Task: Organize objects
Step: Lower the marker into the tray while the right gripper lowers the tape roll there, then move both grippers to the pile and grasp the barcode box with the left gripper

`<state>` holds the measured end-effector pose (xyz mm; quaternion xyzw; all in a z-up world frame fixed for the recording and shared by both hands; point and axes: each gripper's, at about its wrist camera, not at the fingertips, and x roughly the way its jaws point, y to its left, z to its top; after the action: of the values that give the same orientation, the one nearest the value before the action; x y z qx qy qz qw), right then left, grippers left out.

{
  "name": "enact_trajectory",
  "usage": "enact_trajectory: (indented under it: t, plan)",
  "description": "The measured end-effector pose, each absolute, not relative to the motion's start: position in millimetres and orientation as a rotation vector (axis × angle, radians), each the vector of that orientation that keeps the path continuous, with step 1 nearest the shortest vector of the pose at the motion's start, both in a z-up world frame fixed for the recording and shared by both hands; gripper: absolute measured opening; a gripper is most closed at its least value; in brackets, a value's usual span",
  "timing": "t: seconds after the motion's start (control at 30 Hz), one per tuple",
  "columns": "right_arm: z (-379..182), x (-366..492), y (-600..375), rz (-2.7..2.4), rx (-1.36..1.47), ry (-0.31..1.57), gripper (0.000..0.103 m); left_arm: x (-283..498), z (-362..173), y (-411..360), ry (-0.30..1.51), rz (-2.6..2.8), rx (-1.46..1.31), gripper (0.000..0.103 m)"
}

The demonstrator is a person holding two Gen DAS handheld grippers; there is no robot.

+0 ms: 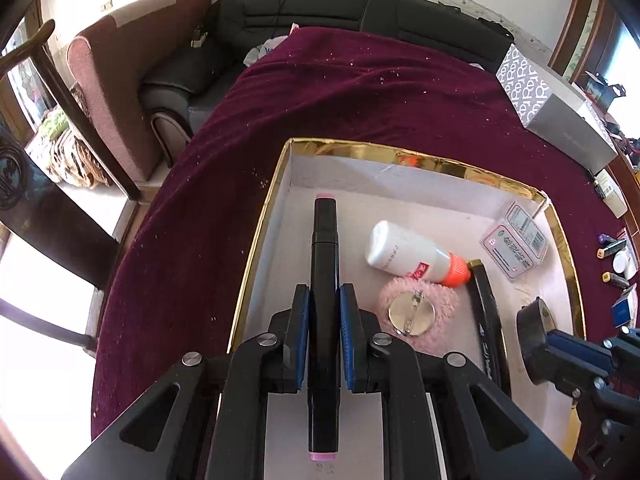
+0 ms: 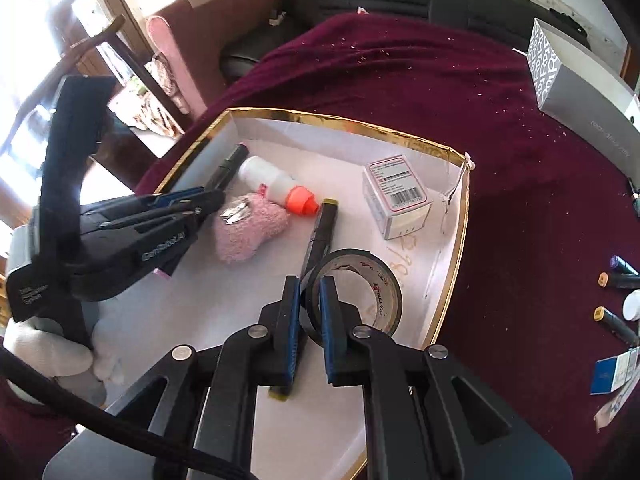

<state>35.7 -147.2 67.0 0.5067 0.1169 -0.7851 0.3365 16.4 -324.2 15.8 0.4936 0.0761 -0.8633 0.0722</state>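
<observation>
Below both my tongs sits the wide gold-rimmed white cardboard box [image 1: 440,164]. My right tongs [image 2: 311,300] pinch the wall of a glossy black tape roll [image 2: 372,284]; my left tongs [image 1: 325,308] clamp a slim black pink-capped marker [image 1: 325,240].

- On my left gripper [image 2: 208,200], the side of the body carries white lettering, too blurred for me to spell out.
- The small box [image 2: 396,196] shows a barcode label; I cannot read its print.
- Handwriting on the tray [image 2: 452,280] floor stays illegible.
</observation>
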Motion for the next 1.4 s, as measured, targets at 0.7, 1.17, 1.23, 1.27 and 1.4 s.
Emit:
enact_trajectory:
  t: [0.7, 1.17, 1.23, 1.27, 1.4]
  plan:
    - [80, 28, -130, -2.123, 1.265, 0.177, 0.036, 65, 72, -306, 0.166, -2.704, 1.206, 0.053]
    - [84, 39, -51, -2.165, 1.272, -0.091, 0.053, 102, 99, -266, 0.13, -2.756, 1.136, 0.058]
    - [82, 40, -36, -2.175, 1.274, -0.13, 0.053, 106, 103, -256, 0.12, -2.765, 1.127, 0.06]
    - [82, 40, -28, -2.179, 1.274, -0.149, 0.053, 108, 106, -249, 0.116, -2.774, 1.122, 0.06]
    - [81, 45, 9, -2.205, 1.255, -0.205, 0.057, 109, 114, -219, 0.076, -2.814, 1.119, 0.062]
